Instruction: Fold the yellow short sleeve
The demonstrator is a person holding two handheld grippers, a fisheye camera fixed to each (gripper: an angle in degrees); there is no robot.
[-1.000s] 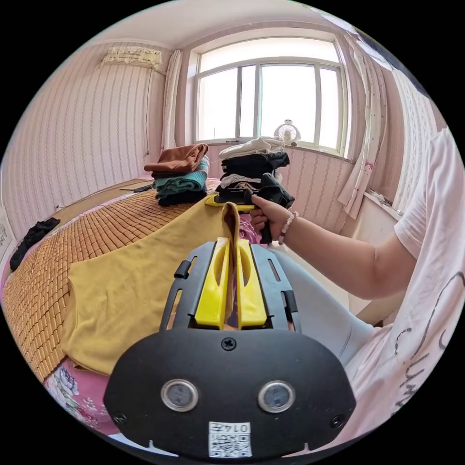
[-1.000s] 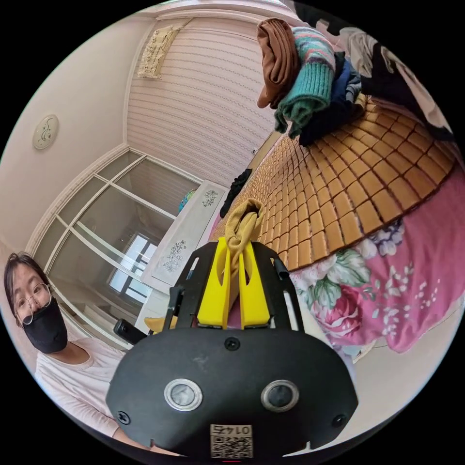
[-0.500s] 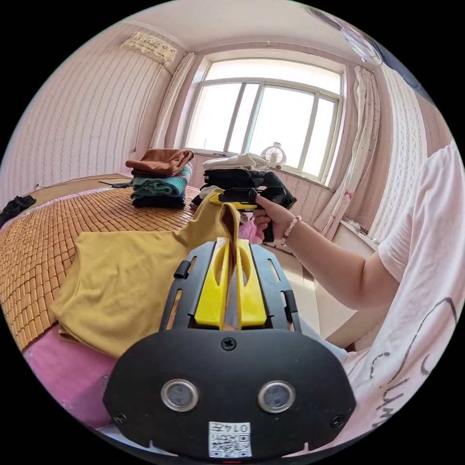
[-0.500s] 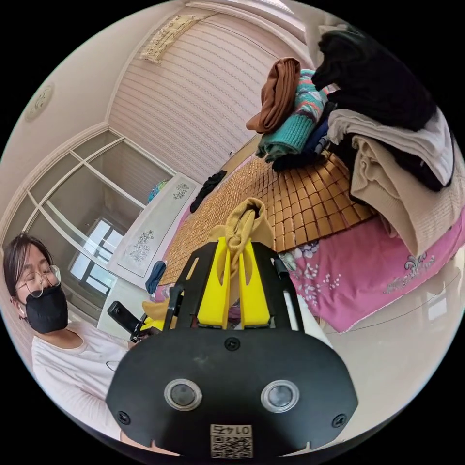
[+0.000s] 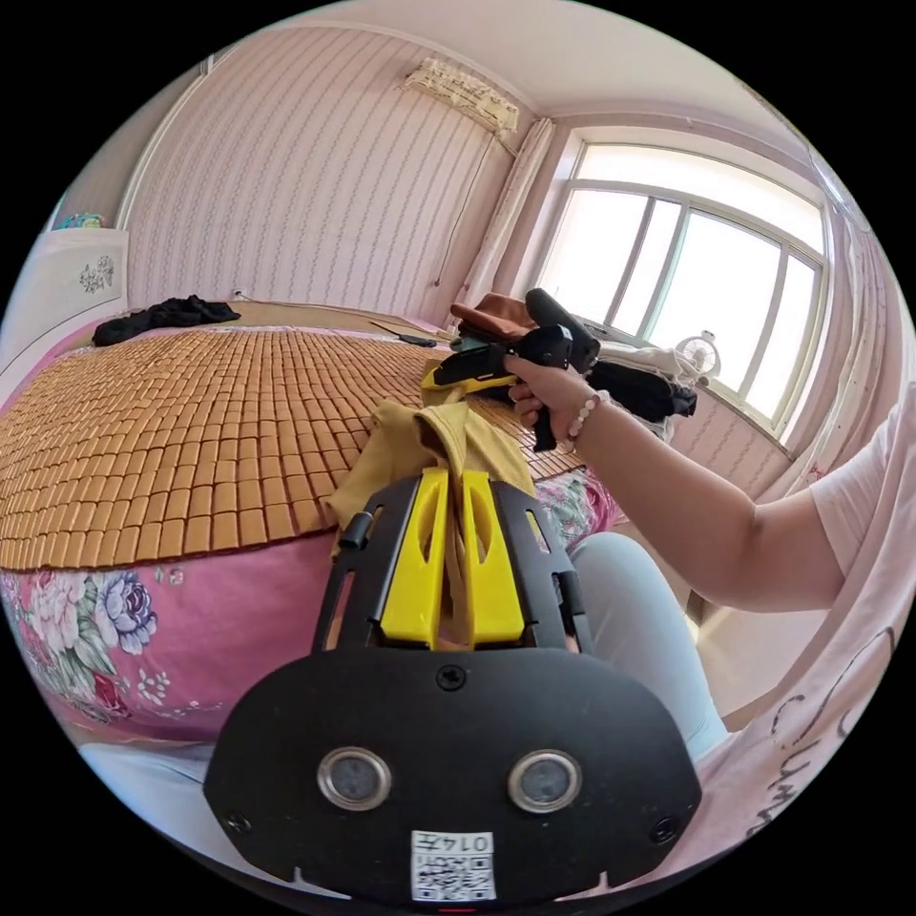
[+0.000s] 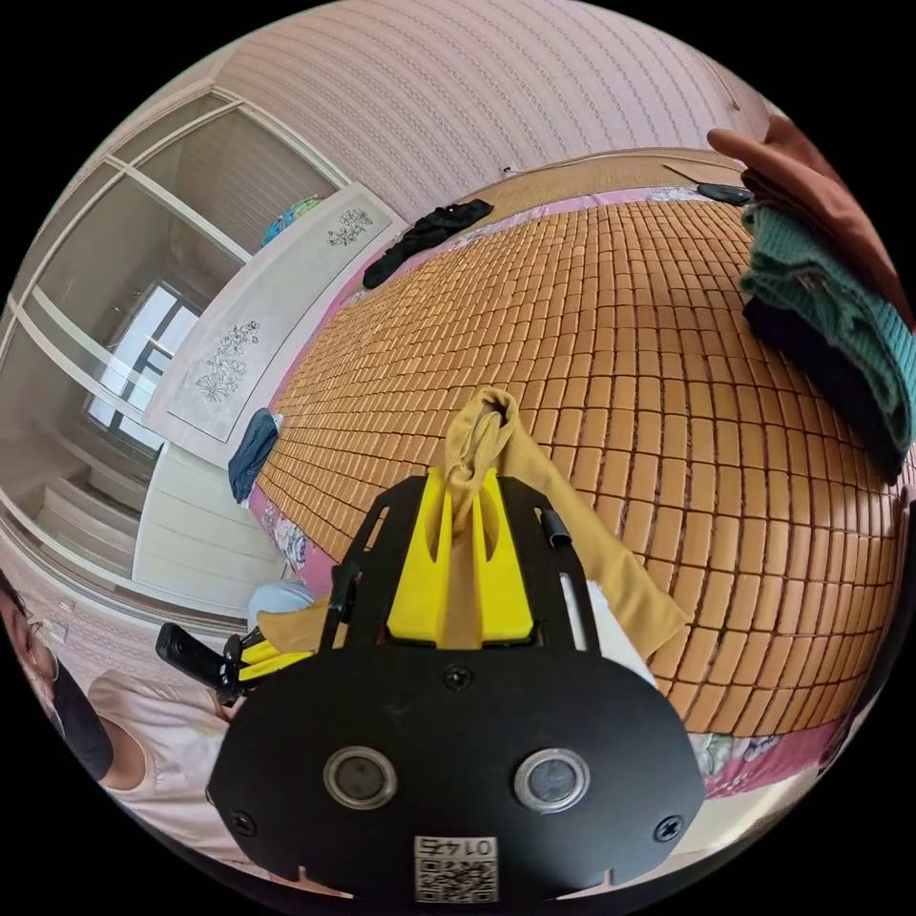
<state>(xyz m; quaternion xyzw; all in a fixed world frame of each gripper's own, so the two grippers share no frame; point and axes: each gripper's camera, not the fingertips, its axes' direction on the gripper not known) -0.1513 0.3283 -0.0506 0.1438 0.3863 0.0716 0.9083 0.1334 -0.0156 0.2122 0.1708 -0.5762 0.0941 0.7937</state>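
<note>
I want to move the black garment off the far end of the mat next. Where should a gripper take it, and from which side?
The black garment lies crumpled in a low heap on the bamboo mat, so pinch a raised fold at its top, probably from above, where the bunched cloth stands proud of the mat.

Left hand-held gripper point(image 5: 447, 477) was clamped on a bunched fold of the yellow shirt point(image 5: 420, 448) at the bed point(image 5: 191, 401) edge. Right hand-held gripper point(image 5: 448, 372), in a hand point(image 5: 539, 396), pinched the same shirt just beyond. Bamboo mat point(image 5: 210, 382) covered the bed; dark cloth point(image 5: 162, 313) lay far back; folded clothes point(image 5: 496, 315) by the window point(image 5: 687, 286).
</note>
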